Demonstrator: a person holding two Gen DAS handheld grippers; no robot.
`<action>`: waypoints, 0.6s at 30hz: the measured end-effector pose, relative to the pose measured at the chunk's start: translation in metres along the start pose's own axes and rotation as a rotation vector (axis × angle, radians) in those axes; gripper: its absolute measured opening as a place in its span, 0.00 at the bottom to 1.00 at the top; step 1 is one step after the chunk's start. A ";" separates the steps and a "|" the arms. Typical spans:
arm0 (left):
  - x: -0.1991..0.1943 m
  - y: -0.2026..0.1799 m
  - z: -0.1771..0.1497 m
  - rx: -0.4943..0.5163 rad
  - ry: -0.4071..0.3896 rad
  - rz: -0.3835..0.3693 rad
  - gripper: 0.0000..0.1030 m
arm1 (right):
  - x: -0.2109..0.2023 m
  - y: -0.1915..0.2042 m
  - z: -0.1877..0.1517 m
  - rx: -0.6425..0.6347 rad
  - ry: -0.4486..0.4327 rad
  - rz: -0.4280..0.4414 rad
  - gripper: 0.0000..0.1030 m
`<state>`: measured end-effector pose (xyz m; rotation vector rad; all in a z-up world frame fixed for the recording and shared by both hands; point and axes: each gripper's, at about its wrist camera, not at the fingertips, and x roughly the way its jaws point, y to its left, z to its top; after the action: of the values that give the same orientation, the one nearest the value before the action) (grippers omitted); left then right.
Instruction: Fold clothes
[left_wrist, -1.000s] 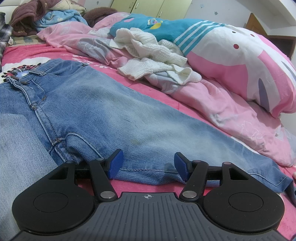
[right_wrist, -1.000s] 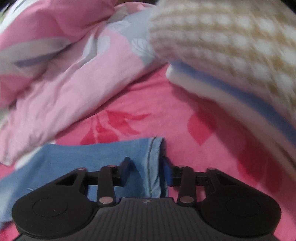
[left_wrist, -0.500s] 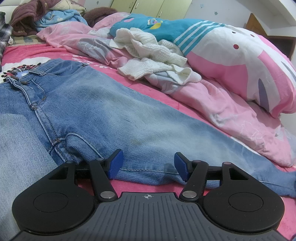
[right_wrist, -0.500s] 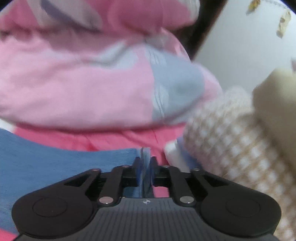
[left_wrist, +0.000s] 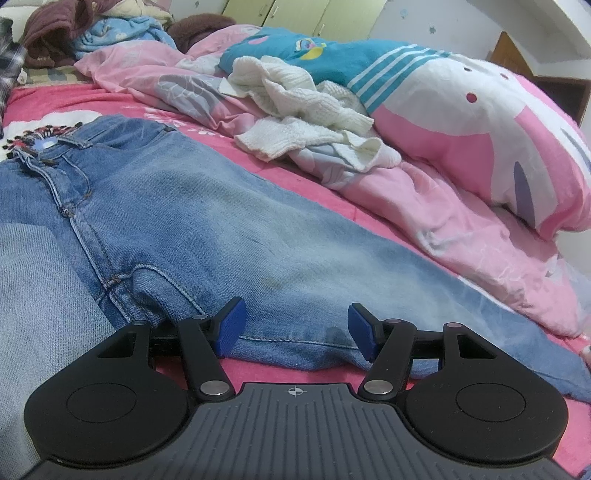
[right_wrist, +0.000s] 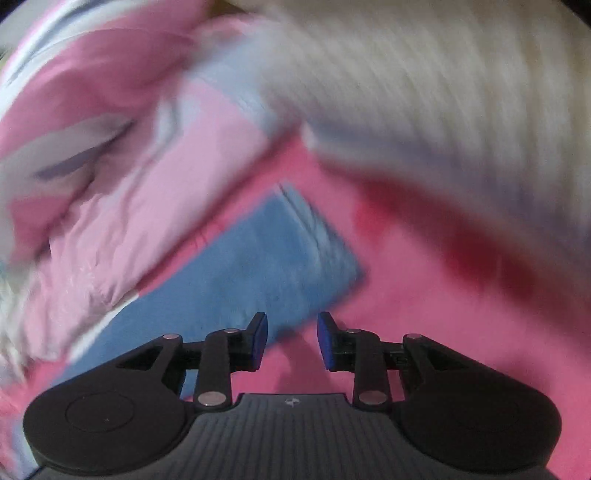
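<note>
Blue jeans (left_wrist: 192, 229) lie spread on the pink bed sheet (left_wrist: 291, 373), waistband at the far left, one leg running to the right. My left gripper (left_wrist: 293, 328) is open and empty, hovering at the lower seam of that leg. In the blurred right wrist view, the leg's hem end (right_wrist: 280, 251) lies flat on the sheet. My right gripper (right_wrist: 291, 341) is open and empty just behind the hem's near corner.
A pink quilt (left_wrist: 436, 206) and a large pink-and-white pillow (left_wrist: 480, 122) border the jeans on the far side. A white knit garment (left_wrist: 306, 118) lies on the quilt. A clothes pile (left_wrist: 85, 29) sits at the far left. A cream knit fabric (right_wrist: 443, 92) looms at the right.
My right gripper was shut on the jeans' hem half a second ago; it has opened and drawn back, and the hem lies on the sheet. The left gripper has stayed still.
</note>
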<state>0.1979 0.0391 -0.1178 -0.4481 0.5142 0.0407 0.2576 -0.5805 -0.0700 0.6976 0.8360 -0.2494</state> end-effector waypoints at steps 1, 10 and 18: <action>-0.001 0.003 0.000 -0.017 -0.004 -0.013 0.60 | 0.005 -0.006 -0.003 0.055 0.007 0.014 0.31; -0.005 0.019 0.002 -0.131 -0.039 -0.089 0.60 | 0.011 -0.021 -0.012 0.213 -0.103 0.087 0.01; -0.004 0.021 0.003 -0.151 -0.047 -0.092 0.59 | 0.000 -0.018 -0.020 0.124 -0.182 -0.018 0.01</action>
<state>0.1922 0.0596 -0.1217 -0.6169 0.4448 0.0012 0.2376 -0.5806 -0.0878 0.7716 0.6569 -0.3779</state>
